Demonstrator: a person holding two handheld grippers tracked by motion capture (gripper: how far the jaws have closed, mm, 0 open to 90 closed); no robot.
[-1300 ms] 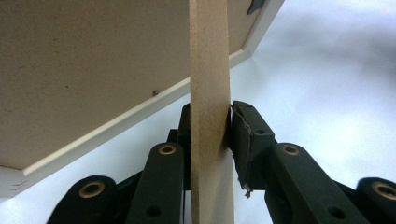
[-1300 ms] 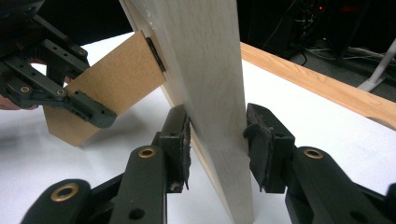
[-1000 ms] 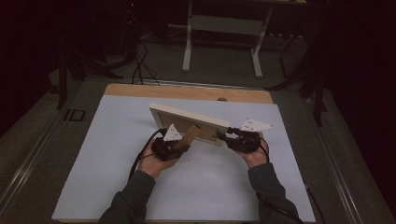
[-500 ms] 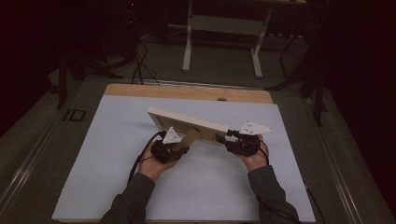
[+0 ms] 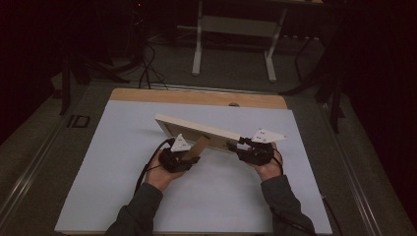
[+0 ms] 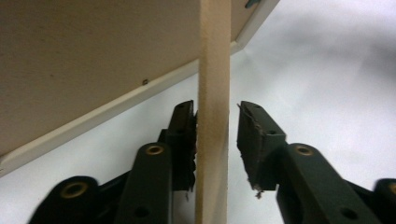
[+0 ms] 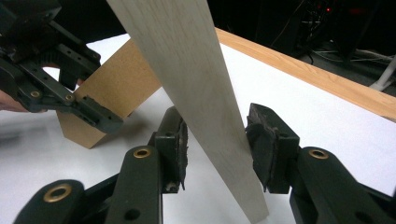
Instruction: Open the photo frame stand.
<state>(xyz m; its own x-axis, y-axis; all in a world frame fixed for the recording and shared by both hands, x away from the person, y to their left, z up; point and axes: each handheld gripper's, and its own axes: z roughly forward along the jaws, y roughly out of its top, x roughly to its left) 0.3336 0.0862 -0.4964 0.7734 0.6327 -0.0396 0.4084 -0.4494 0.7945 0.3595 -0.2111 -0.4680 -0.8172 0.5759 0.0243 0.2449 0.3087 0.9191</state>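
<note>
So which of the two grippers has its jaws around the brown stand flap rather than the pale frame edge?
The left gripper: its jaws straddle the brown stand flap behind the frame. The right gripper has the pale wooden frame edge between its jaws instead.

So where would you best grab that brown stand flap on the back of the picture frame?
Probably across its thin edge, from the person's side. The stand flap sticks out from the back of the tilted frame as a flat board, so jaws fit either side, as the left gripper shows.
</note>
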